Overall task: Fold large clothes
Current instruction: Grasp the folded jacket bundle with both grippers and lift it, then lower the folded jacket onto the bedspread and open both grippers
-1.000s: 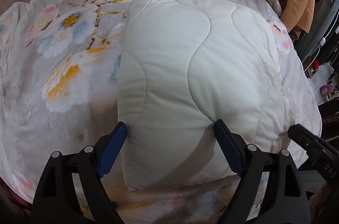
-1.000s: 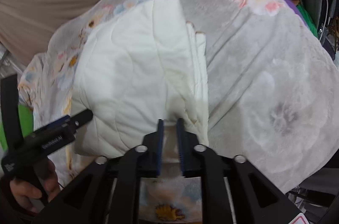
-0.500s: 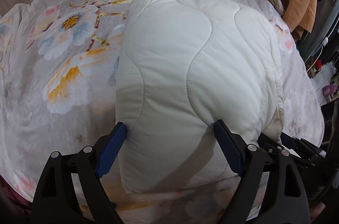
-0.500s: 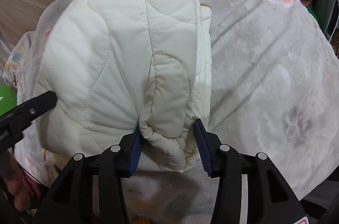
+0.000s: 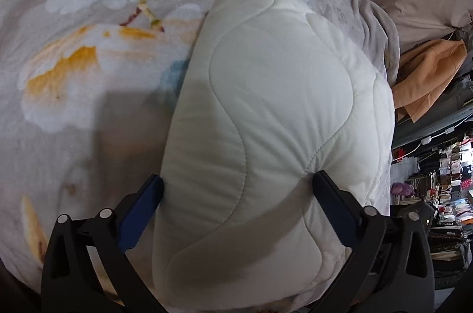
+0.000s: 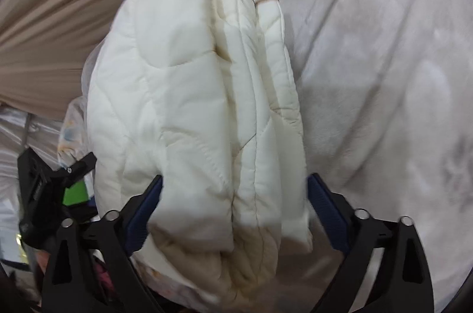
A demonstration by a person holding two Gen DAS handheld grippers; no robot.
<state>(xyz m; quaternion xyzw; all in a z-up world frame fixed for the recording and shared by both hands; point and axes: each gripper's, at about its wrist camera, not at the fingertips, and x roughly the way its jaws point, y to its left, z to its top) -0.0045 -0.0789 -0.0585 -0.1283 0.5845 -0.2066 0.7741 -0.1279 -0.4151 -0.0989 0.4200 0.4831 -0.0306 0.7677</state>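
A cream quilted padded garment [image 5: 275,117], folded into a thick bundle, lies on a grey flowered blanket [image 5: 88,52]. My left gripper [image 5: 236,188] has its jaws spread wide, and the near end of the bundle fills the gap between them. In the right wrist view the bundle's layered side [image 6: 224,106] shows. My right gripper [image 6: 233,188] is also spread wide, with the stacked layers bulging between its blue pads [image 6: 145,209]. The left gripper's black body [image 6: 50,185] shows at the left edge there.
The blanket [image 6: 384,76] covers a bed with a beige headboard or cover [image 6: 44,17] behind. An orange garment [image 5: 428,76] hangs at the right, with cluttered shelves [image 5: 443,194] beyond the bed's edge.
My right gripper has gone from shut to wide open, and the bundle's side now fills its gap. Both views have tilted and moved closer to the bundle.
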